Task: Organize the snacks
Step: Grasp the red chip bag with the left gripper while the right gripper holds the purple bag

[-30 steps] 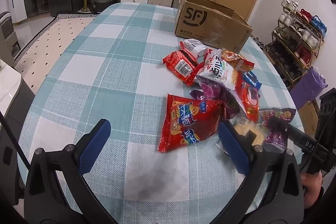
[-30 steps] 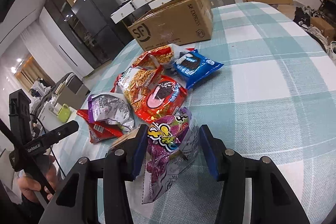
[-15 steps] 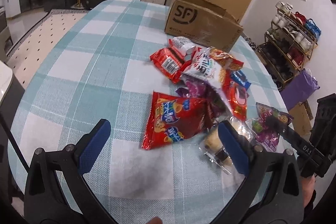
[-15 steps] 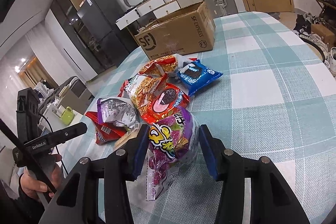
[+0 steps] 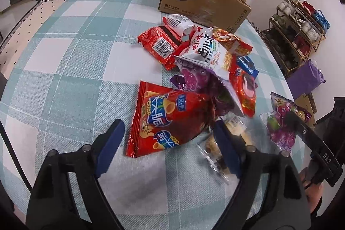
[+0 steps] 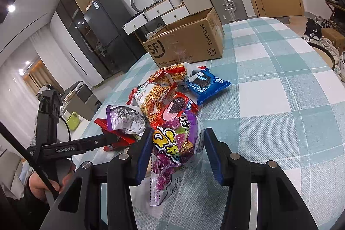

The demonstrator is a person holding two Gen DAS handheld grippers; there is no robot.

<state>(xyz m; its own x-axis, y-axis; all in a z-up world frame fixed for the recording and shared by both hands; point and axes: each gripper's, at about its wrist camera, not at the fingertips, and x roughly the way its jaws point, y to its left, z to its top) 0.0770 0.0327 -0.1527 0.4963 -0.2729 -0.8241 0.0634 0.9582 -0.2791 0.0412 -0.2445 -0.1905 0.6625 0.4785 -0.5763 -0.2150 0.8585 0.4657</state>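
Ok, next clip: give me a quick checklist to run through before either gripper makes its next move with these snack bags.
1. Right gripper clamped on purple candy bag: ok.
2. Left gripper straddles red chip bag, jaws closing, pads not yet pressing: not ok.
3. Clear-wrapped snack beside left gripper's right finger may get pinched: cannot tell.
4. Cardboard box top open: ok.
5. Space inside the box: cannot tell.

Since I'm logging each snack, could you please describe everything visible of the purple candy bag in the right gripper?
The purple, glossy plastic candy bag has yellow cartoon lettering, a clear crimped lower edge, and round purple sweets showing through. It stands roughly upright, puffed, clamped between the blue pads of the right gripper, its bottom edge trailing toward the checked tablecloth. It sits at the near end of the snack pile, against the red cookie packet.
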